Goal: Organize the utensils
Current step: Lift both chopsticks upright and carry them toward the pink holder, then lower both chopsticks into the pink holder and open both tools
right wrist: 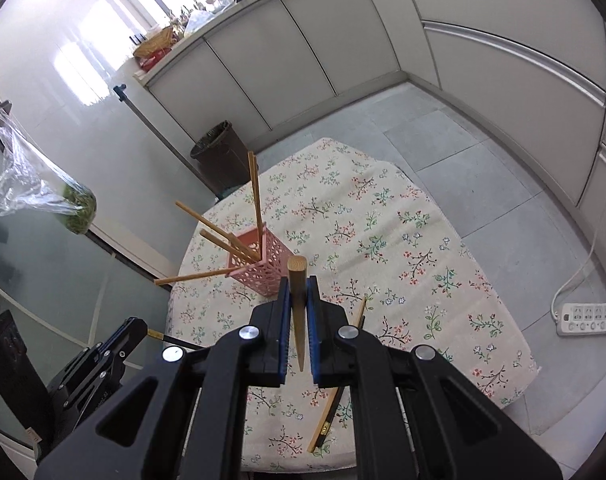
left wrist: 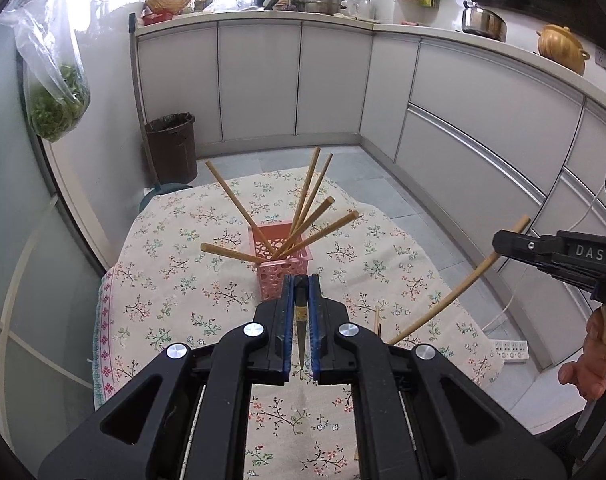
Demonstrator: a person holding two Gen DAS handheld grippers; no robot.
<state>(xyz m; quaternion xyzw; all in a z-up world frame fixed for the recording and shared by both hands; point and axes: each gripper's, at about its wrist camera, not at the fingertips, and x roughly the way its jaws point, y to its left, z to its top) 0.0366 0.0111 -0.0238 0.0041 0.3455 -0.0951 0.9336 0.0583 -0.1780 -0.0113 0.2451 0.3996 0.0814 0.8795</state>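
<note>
**A:** While both grippers are carrying a chopstick each, which one would you bring to the pink perforated holder point(left wrist: 282, 270) first?

**B:** The left gripper point(left wrist: 302, 292), I think. It is pinching a dark chopstick point(left wrist: 301, 322) between its blue pads point(left wrist: 313, 320), and the holder is sitting just beyond its fingertips. The right gripper point(right wrist: 299, 296) is clamping a pale wooden chopstick point(right wrist: 298, 312), thick end pointing forward, and it is hanging off to the side, above the table.

**A:** What is making the drop tricky?

**B:** Six wooden chopsticks point(left wrist: 303, 216) are already leaning out of the holder in all directions, crowding the opening. I would tip the held stick so its thin end is aiming down, come in from above through a gap, and only let go once the tip is inside the rim. The holder looks light, so a sideways knock could probably tip it.

**A:** Anything left lying loose?

**B:** In the right wrist view two more chopsticks point(right wrist: 325, 420) are lying on the floral tablecloth point(right wrist: 403, 248), partly hidden behind the gripper, so the job is looking well along but unfinished.

**A:** And the room?

**B:** A small round table is standing on a grey tiled kitchen floor, with pale cabinets curving round, a dark waste bin point(left wrist: 171, 148) by the wall, a bag of greens point(left wrist: 57, 108) hanging at the left, and a power strip point(right wrist: 587, 318) lying on the floor.
</note>
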